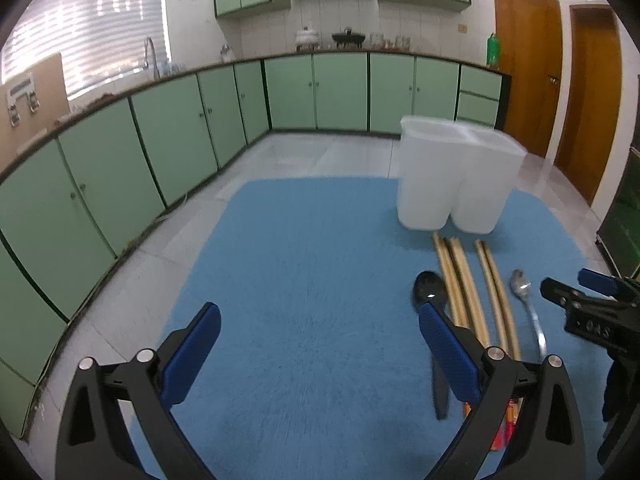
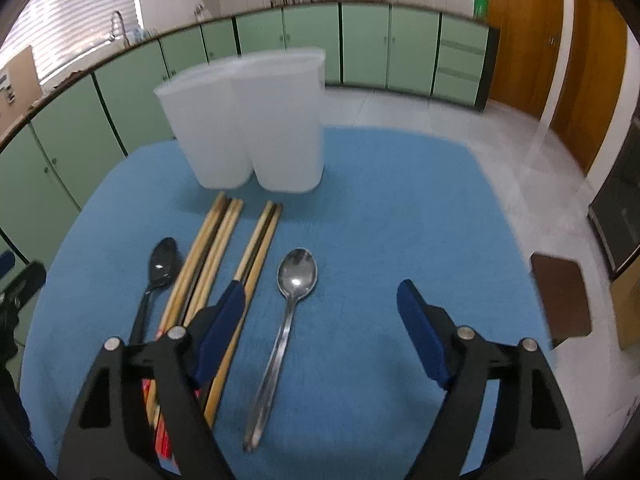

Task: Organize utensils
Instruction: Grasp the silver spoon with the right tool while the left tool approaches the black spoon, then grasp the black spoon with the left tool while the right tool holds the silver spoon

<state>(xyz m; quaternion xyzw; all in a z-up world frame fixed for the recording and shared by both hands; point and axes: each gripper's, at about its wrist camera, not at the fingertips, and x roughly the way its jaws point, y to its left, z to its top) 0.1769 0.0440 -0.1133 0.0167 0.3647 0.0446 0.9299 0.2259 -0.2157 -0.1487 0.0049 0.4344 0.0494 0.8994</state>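
Two white plastic containers stand side by side on a blue mat; they also show in the left wrist view. In front of them lie two pairs of wooden chopsticks, a black spoon to their left and a metal spoon to their right. My right gripper is open and empty, above the metal spoon's handle. My left gripper is open and empty, left of the black spoon. The chopsticks and metal spoon lie right of it.
The mat covers a table with tiled floor beyond. Green cabinets line the left and far walls. Wooden doors are at the right. The right gripper shows at the right edge of the left wrist view.
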